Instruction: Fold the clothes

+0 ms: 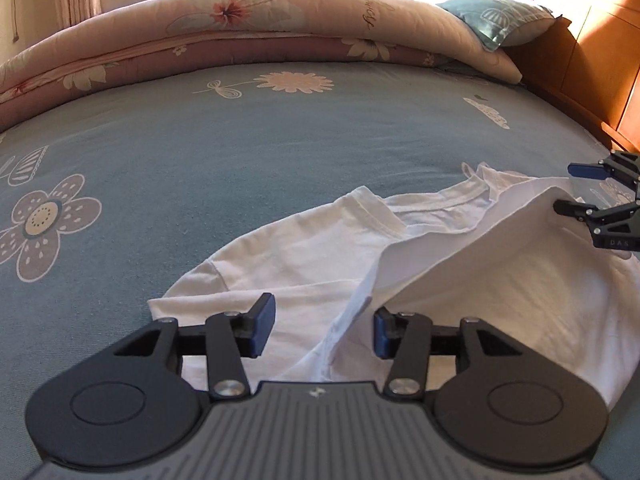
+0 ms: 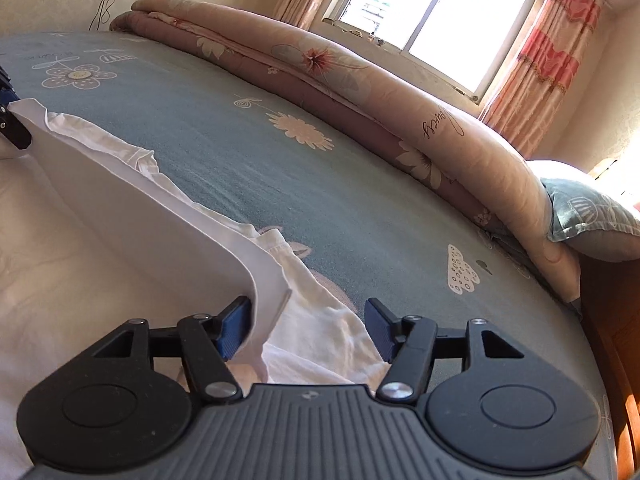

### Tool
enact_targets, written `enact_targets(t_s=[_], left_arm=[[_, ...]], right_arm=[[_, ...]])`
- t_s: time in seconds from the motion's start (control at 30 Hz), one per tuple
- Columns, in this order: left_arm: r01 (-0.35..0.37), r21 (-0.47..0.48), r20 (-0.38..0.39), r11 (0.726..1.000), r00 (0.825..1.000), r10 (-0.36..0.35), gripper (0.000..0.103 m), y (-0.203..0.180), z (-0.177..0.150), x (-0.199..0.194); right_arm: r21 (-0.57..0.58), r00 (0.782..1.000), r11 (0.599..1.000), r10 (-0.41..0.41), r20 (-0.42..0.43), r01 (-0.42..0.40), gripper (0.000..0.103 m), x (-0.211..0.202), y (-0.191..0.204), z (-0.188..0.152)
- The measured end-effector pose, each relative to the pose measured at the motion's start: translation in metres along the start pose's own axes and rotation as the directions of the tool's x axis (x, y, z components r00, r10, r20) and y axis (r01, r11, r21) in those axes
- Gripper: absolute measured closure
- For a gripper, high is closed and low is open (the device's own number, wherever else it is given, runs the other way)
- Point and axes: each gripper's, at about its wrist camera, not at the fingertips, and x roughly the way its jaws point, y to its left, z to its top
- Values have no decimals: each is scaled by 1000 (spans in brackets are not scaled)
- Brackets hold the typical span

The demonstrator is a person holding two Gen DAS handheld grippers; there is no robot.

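Observation:
A white T-shirt (image 1: 300,248) lies crumpled on the blue flowered bed sheet (image 1: 200,140), collar toward the far side. One smooth white flap (image 1: 460,248) of it stands raised and taut, running from my left gripper (image 1: 323,330) to my right gripper (image 1: 570,188). Both are open. In the right wrist view the flap (image 2: 140,208) leans against the left pad of my right gripper (image 2: 308,328), and the shirt (image 2: 328,320) lies under the jaws. My left gripper (image 2: 10,116) shows at the flap's far corner.
A rolled pink flowered quilt (image 1: 240,28) lies along the far side of the bed. A teal pillow (image 1: 496,20) rests against the wooden headboard (image 1: 592,60) on the right. Beyond are a window (image 2: 440,12) and pink curtains (image 2: 552,52).

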Motion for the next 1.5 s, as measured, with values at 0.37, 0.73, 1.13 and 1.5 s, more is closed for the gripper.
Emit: enact_targets(t_s=[0.37, 0.73, 1.13, 1.5], left_arm=[[-13, -154, 132, 988, 991, 34, 52, 24, 17, -17], [34, -226, 239, 974, 971, 22, 39, 42, 6, -64], [44, -36, 54, 998, 998, -42, 37, -8, -28, -46], [53, 32, -6, 998, 999, -53, 35, -28, -40, -29]], right_arm=[[144, 998, 988, 46, 49, -52, 36, 3, -30, 14], [280, 996, 958, 52, 67, -69, 35, -50, -63, -20], [30, 994, 993, 112, -3, -111, 31, -77, -20, -61], [-193, 999, 981, -12, 41, 19, 43, -51, 0, -51]])
